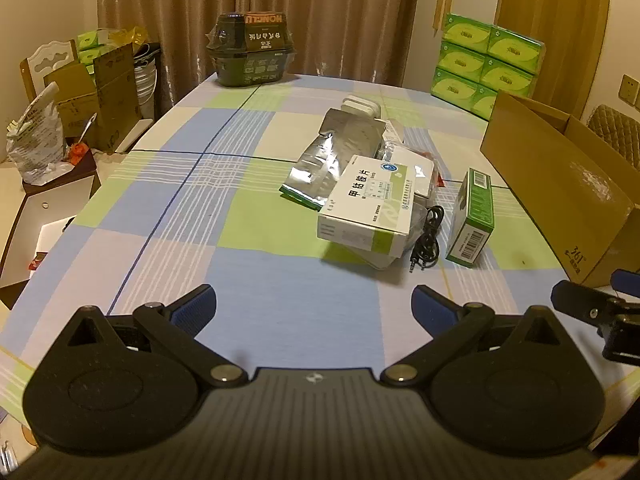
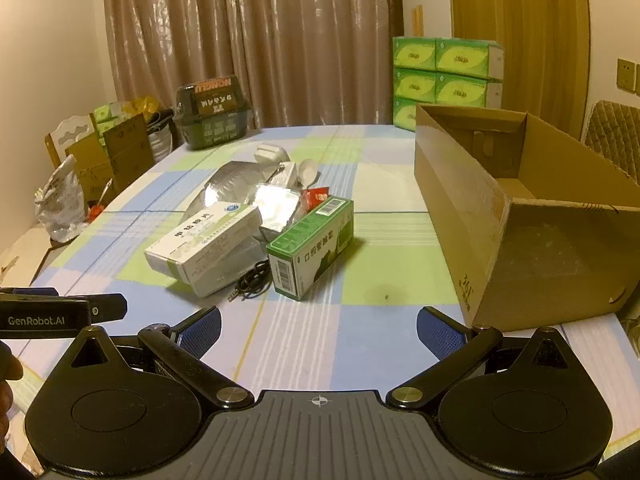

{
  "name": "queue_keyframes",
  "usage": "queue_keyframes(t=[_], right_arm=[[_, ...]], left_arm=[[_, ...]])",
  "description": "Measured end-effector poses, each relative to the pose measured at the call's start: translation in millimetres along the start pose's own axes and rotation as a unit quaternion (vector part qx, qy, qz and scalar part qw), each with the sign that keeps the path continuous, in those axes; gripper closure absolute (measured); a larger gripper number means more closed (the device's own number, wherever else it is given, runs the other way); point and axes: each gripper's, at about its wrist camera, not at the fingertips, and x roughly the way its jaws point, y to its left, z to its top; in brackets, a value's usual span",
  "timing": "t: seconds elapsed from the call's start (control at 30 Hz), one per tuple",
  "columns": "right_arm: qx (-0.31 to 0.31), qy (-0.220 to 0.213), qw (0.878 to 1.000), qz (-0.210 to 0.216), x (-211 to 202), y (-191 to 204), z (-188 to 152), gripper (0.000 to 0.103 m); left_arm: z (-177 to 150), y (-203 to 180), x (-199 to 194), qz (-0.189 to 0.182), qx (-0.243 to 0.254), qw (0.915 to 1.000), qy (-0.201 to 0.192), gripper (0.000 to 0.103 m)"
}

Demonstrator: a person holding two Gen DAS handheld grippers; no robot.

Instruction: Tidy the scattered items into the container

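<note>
A pile of items lies mid-table: a white medicine box [image 1: 366, 204] [image 2: 204, 240], a green box [image 1: 472, 218] [image 2: 312, 246], silver foil pouches [image 1: 320, 164] [image 2: 276, 206], a black cable [image 1: 428, 240] [image 2: 252, 280] and a small red packet [image 2: 316, 196]. An open cardboard box [image 1: 560, 184] [image 2: 520, 216] stands at the right. My left gripper [image 1: 314, 308] is open and empty above the near table, short of the pile. My right gripper [image 2: 318, 332] is open and empty, near the cardboard box's front corner.
A dark green basket [image 1: 252, 50] [image 2: 214, 114] stands at the table's far end. Stacked green tissue packs [image 1: 486, 60] [image 2: 444, 76] stand behind the cardboard box. Chairs, cartons and bags crowd the floor at the left [image 1: 76, 96]. The checked tablecloth [image 1: 240, 216] covers the table.
</note>
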Motion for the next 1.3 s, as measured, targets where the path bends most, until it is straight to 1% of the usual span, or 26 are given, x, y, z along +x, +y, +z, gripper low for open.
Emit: queue_keyframes(t=[0.13, 0.23, 0.4, 0.5, 1.3], right_arm=[[-0.002, -0.001, 1.0, -0.001, 0.3, 0.1, -0.1, 0.002], [0.003, -0.005, 1.0, 0.009, -0.7, -1.1, -0.1, 0.002], [-0.001, -0.01, 1.0, 0.005, -1.7, -0.3, -0.3, 0.002], [-0.011, -0.009, 1.0, -0.004, -1.1, 2.4, -1.0, 0.002], [-0.008, 0.003, 1.0, -0.006, 1.7, 1.4, -1.4, 0.002]], left_arm=[[-0.2, -0.4, 0.3, -0.001, 0.001, 1.0, 0.0, 0.001], [-0.3, -0.2, 0.6, 0.0, 0.0, 1.0, 0.001, 0.001], [-1.2, -0.1, 0.0, 0.0, 0.0, 1.0, 0.0, 0.001], [-1.5, -0.1, -0.4, -0.001, 0.0, 1.0, 0.0, 0.001], [-4.0, 0.2, 0.6, -0.006, -0.002, 1.0, 0.004, 0.001]])
